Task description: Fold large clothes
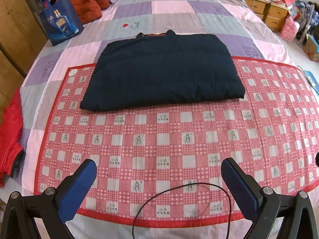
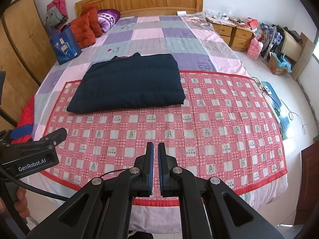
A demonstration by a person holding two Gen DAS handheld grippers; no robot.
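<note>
A dark navy padded jacket [image 1: 161,71] lies folded into a neat rectangle on the bed, collar toward the headboard, half on the red checked mat [image 1: 179,139]. My left gripper [image 1: 158,170] hovers open over the mat's near part, well short of the jacket, nothing between its blue pads. In the right wrist view the same jacket [image 2: 127,83] lies ahead and to the left. My right gripper [image 2: 155,147] is shut with nothing in it, above the mat [image 2: 199,123]. The left gripper's body [image 2: 35,151] shows at the left edge of that view, a hand beneath it.
A thin black cable [image 1: 179,199] loops over the mat's near edge. A blue shopping bag [image 1: 59,23], orange-red padded clothes [image 1: 87,2] and a purple pillow [image 2: 107,19] sit at the bed's far left. A red garment [image 1: 10,131] hangs off the left side. Wooden nightstands [image 2: 233,35] and floor clutter stand right.
</note>
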